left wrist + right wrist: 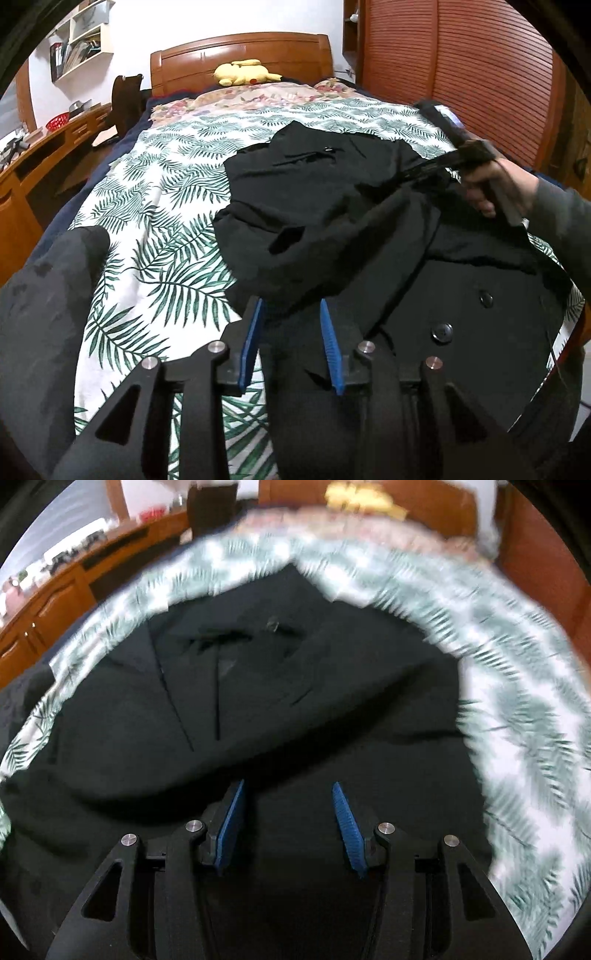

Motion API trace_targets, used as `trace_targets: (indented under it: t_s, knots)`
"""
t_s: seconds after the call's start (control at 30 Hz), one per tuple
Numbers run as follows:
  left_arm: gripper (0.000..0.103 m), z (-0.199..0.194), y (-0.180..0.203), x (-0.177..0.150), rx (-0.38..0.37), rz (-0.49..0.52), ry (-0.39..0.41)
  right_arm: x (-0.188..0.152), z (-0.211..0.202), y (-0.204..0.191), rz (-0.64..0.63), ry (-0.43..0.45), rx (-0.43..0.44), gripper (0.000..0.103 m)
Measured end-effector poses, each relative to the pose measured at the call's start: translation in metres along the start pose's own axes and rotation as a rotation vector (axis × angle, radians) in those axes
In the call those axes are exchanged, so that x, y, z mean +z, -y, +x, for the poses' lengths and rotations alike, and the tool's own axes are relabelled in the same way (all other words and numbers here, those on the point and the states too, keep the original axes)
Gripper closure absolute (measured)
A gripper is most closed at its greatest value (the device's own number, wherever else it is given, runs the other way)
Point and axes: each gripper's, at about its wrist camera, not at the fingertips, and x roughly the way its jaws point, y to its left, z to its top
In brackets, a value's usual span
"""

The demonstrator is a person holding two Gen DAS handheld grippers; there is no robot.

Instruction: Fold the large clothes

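Leaf-print bedspread (155, 206) bears black coat (332, 221), right claw (288, 827) above.

A bed (155, 177) with a leaf-print cover fills the room, its wooden headboard (240, 51) at twelve o'clock under a white wall (166, 26), a slatted wooden wardrobe (461, 74) at two, and a wooden counter (44, 147) and wall shelf (83, 40) at ten.

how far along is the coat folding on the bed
Done: one part of the black coat lies folded over its middle. In hand: nothing; the left gripper and right gripper both stand open above it. Left: the buttoned lower part is still spread flat.
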Motion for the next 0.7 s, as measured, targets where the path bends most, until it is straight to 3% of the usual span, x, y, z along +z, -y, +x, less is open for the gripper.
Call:
trace_targets:
  t_s: [0.13,0.23,0.4,0.53,0.7]
  knots:
    - [0.072,0.003,-0.005,-0.003,-0.004,-0.003,-0.004,0.026,0.022,-0.012,-0.015,-0.016,-0.005,0.054]
    - [0.072,0.007,-0.005,-0.004,-0.003,0.000,-0.010,0.039,0.012,-0.011,-0.012,0.076,-0.123,0.054]
    - [0.072,0.009,-0.005,-0.005,-0.007,-0.002,-0.011,0.027,-0.025,0.004,-0.028,0.126,-0.092,0.054]
    - [0.071,0.010,-0.008,-0.008,-0.006,-0.009,-0.011,0.008,-0.037,0.014,-0.079,0.081,-0.095,0.054]
    - [0.071,0.015,-0.013,-0.015,-0.001,-0.026,-0.029,-0.028,-0.026,0.040,-0.077,-0.034,-0.138,0.054]
